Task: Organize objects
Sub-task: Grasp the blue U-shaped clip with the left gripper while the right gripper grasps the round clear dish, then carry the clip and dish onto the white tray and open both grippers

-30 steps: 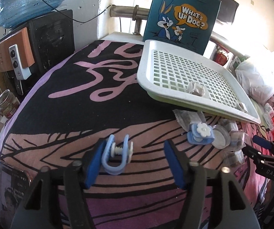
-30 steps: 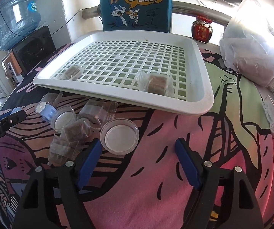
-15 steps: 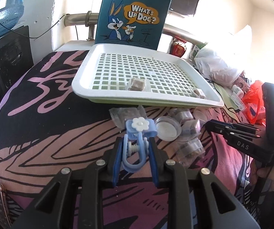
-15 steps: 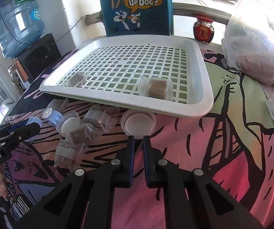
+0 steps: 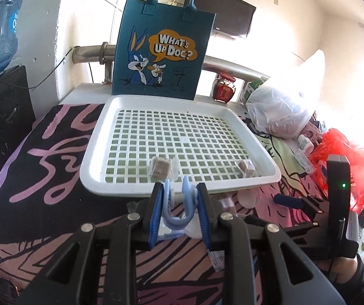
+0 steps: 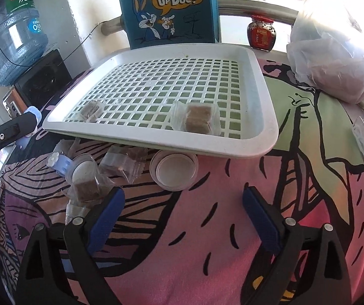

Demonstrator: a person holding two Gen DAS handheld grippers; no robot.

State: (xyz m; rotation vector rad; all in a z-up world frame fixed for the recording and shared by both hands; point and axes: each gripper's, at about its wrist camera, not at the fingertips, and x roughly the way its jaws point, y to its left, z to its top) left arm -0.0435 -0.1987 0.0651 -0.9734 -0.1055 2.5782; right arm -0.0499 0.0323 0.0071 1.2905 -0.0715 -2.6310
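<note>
My left gripper (image 5: 179, 189) is shut on a light blue U-shaped clip (image 5: 177, 218), held up just before the front rim of the white grid tray (image 5: 121, 188). Two wrapped brown cubes (image 5: 160, 169) (image 5: 245, 167) lie in the tray near that rim. My right gripper (image 6: 183, 194) stands open low over the pink cloth. A round clear lidded cup (image 6: 173, 170) sits just ahead of its fingers, half under the tray (image 6: 265, 137) edge. To its left lie wrapped cubes (image 6: 86, 189), a second cup (image 6: 81, 171) and a blue flower clip (image 6: 56, 161).
A blue cartoon tote bag (image 5: 161, 50) stands behind the tray, with a red jar (image 5: 224, 89) and a white plastic bag (image 5: 278, 109) to the right. A water bottle (image 6: 12, 40) and black box are at left. Small bottles and a red bag (image 5: 344, 152) crowd the right edge.
My left gripper closed on the light blue clip and carried it up to the tray's front rim. My right gripper shut half a second ago and has opened again near the cup.
</note>
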